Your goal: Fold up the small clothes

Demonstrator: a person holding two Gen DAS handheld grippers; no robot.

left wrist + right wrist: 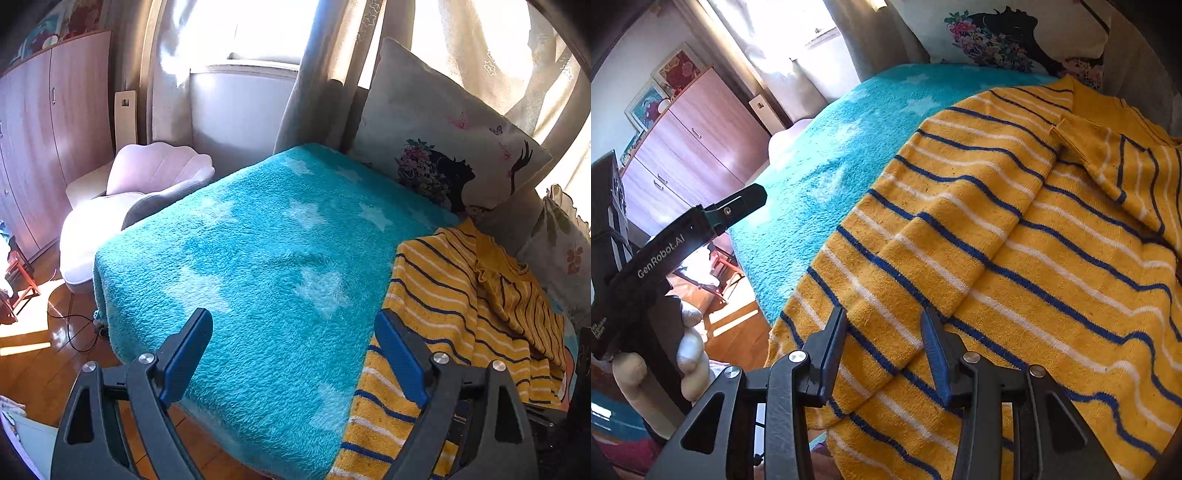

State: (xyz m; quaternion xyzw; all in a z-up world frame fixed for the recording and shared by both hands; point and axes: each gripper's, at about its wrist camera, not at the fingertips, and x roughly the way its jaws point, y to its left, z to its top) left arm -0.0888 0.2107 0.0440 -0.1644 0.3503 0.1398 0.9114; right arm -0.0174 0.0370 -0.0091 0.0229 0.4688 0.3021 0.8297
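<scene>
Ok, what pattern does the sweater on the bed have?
The sweater is mustard yellow with thin navy and white stripes, clearest in the right wrist view.

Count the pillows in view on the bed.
2. The printed pillow leans upright at the head, behind the teal blanket; a floral pillow sits at the right edge, partly cut off. Others may be hidden.

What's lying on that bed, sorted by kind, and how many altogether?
Striped yellow sweater: 1
Turquoise star blanket: 1
Pillows: 2, the printed pillow and the floral pillow
Total: 4
Both the left gripper and the right gripper hover open, holding nothing.
</scene>
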